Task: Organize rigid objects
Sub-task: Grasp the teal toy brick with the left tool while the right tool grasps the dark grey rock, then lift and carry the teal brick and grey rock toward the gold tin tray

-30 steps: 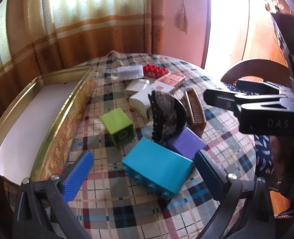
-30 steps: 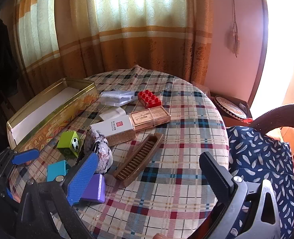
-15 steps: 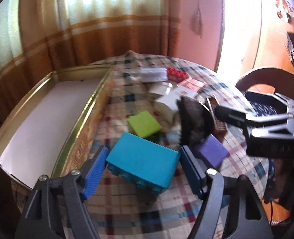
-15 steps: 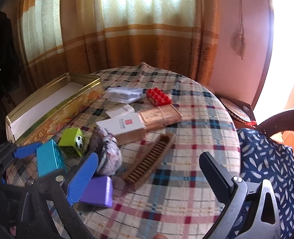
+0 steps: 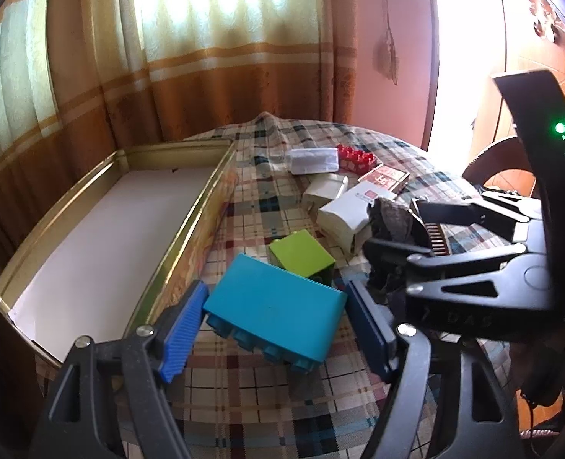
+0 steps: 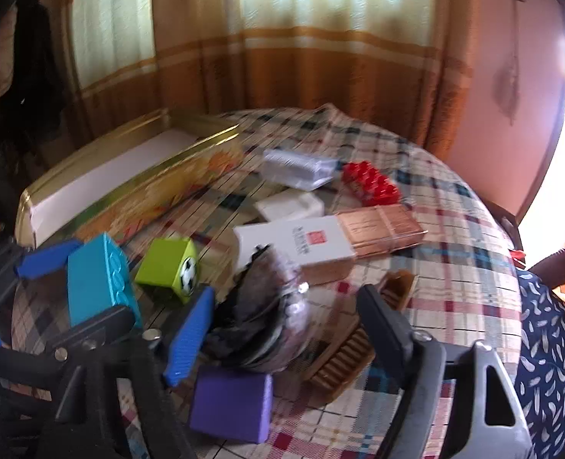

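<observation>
My left gripper (image 5: 274, 296) is shut on a teal toy block (image 5: 274, 302), its blue pads pressing both ends. In the right wrist view the same block (image 6: 95, 275) is tilted, studs facing right. My right gripper (image 6: 286, 296) straddles a dark sequined pouch (image 6: 263, 325) and its jaws are closing. The blue pad is at the pouch's left side, and a gap remains at the black finger (image 6: 385, 329). A purple block (image 6: 232, 405) lies just below the pouch. A green cube (image 6: 167, 264) and a brown comb (image 6: 343, 359) flank it.
An open golden tin (image 5: 190, 206) with a white floor stands at the left of the round plaid table. Behind are a white box (image 6: 293, 241), a copper box (image 6: 381, 225), a red brick (image 6: 370, 185) and a clear case (image 6: 297, 168). A cushioned chair (image 6: 550, 344) is at the right.
The left gripper closed on the teal block and tipped it up. The right gripper came down and forward over the dark pouch, and its jaws narrowed.
</observation>
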Motion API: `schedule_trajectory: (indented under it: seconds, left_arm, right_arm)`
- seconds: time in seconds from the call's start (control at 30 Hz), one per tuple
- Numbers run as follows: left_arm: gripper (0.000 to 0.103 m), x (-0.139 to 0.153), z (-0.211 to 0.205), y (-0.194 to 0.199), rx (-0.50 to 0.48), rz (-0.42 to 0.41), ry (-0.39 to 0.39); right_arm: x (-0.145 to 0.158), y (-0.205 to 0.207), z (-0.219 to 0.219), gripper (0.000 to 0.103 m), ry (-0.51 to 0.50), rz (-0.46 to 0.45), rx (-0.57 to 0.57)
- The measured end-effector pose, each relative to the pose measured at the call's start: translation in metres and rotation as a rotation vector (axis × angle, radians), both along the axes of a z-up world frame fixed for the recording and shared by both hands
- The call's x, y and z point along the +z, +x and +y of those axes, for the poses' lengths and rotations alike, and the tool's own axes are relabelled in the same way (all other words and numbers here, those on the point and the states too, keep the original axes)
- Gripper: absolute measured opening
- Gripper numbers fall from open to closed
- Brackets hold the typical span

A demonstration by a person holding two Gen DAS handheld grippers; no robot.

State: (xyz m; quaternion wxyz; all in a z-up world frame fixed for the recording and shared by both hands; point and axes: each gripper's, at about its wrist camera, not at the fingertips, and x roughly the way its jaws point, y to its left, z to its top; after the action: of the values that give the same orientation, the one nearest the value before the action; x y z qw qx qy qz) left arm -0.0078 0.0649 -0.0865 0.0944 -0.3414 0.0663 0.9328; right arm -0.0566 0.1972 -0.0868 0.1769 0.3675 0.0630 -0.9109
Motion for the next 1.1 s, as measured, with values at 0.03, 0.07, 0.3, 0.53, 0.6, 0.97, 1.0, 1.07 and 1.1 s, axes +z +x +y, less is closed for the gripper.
schedule_trajectory:
  seconds: [0.03, 0.07, 0.3, 0.53, 0.6, 0.97, 1.0, 1.07, 1.1]
  left_arm:
    - [0.074, 0.001, 0.001, 0.001, -0.002, 0.007, -0.002]
    - [0.074, 0.001, 0.001, 0.002, -0.002, 0.013, -0.002]
    - [0.074, 0.006, -0.002, 0.006, 0.014, 0.054, 0.009]
    - [0.074, 0.009, -0.005, 0.010, 0.026, 0.087, 0.025]
    - [0.074, 0.010, -0.005, 0.010, 0.028, 0.093, 0.024]
    - [0.074, 0.014, -0.006, 0.015, 0.039, 0.136, 0.024]
    - [0.074, 0.014, -0.005, 0.015, 0.040, 0.141, 0.023]
    - [0.074, 0.015, -0.005, 0.016, 0.039, 0.147, 0.021]
    - [0.074, 0.015, -0.005, 0.016, 0.040, 0.151, 0.019]
  right_arm:
    - [-0.001, 0.000, 0.000, 0.061, -0.007, -0.006, 0.007]
    - [-0.002, 0.000, 0.000, 0.055, -0.013, -0.010, 0.013]
    - [0.001, 0.007, 0.004, 0.051, -0.048, 0.048, 0.016]
    - [0.012, 0.023, 0.005, 0.051, -0.048, 0.166, 0.007]
    - [0.013, 0.024, 0.008, 0.051, -0.067, 0.179, 0.000]
    - [0.018, 0.034, 0.012, 0.051, -0.092, 0.243, -0.002]
    - [0.018, 0.035, 0.012, 0.051, -0.095, 0.246, -0.003]
    - [0.018, 0.035, 0.013, 0.051, -0.096, 0.248, -0.002]
    - [0.019, 0.035, 0.013, 0.051, -0.096, 0.250, -0.002]
